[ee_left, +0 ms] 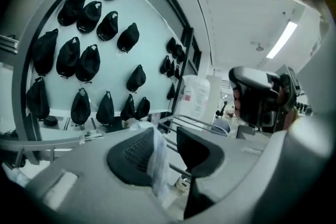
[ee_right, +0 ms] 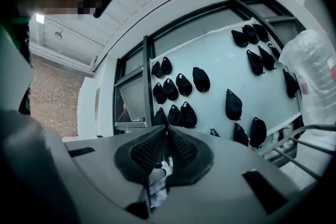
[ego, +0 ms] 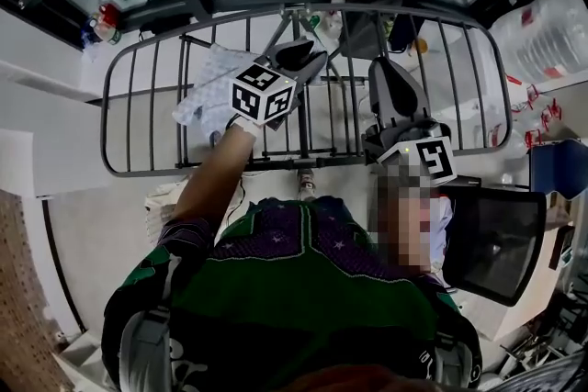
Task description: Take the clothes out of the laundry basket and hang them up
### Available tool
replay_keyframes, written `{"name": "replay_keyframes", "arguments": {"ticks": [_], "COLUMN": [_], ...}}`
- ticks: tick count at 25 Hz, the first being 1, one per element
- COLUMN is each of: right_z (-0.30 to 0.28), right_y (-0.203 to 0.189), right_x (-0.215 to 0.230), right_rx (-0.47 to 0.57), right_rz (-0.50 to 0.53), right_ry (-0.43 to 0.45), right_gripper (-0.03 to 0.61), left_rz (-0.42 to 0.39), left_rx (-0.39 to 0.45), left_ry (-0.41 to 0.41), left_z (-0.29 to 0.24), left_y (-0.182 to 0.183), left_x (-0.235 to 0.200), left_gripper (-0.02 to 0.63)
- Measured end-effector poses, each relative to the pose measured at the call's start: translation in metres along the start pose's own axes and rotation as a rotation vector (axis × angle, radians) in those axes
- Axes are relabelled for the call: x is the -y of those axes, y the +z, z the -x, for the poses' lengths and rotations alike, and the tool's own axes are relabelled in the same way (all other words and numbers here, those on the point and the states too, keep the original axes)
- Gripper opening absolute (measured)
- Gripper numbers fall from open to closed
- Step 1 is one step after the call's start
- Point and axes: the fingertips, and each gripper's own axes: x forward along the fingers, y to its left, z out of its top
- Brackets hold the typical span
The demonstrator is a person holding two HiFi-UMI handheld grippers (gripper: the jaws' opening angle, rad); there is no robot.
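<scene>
A grey wire drying rack (ego: 147, 69) stands in front of me. A pale patterned cloth (ego: 204, 85) lies over its bars at the left. My left gripper (ego: 308, 58) is above the rack, just right of that cloth. In the left gripper view its jaws (ee_left: 165, 134) stand apart, and a thin white cloth (ee_left: 157, 162) hangs against the left pad without being pinched. My right gripper (ego: 386, 73) points at the rack's middle. Its jaws (ee_right: 167, 136) are shut on a scrap of white cloth (ee_right: 157, 183).
Several black caps (ee_left: 79, 60) hang on the pale wall behind the rack. A clear plastic bag (ego: 551, 23) stands at the right. A dark square container (ego: 496, 239) sits low on the right, beside my body.
</scene>
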Motion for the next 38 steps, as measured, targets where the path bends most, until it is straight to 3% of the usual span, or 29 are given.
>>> {"name": "replay_keyframes", "arguments": {"ticks": [3,12,23,38], "right_z": [0.001,0.003,0.011,0.062], "right_y": [-0.001,-0.001,0.003,-0.005], "right_x": [0.005,-0.023,-0.114,-0.214], "right_rx": [0.000,0.007,-0.002,-0.046], "right_rz": [-0.005,-0.001,0.022,0.060], "right_ry": [-0.002,0.030,0.115,0.174], "right_gripper": [0.005,0.005,0.005,0.004], "left_rz": [-0.014,-0.027,-0.032,-0.107], "left_rx": [-0.010,0.054,0.146,0.247], "left_ry": [-0.025,0.015,0.145,0.319], "left_z": [-0.007,0.037,0.161,0.346], "left_y": [-0.006,0.010,0.015,-0.004], "left_x": [0.009,0.014,0.018,0.063], "left_gripper": [0.174,0.176,0.176,0.172]}}
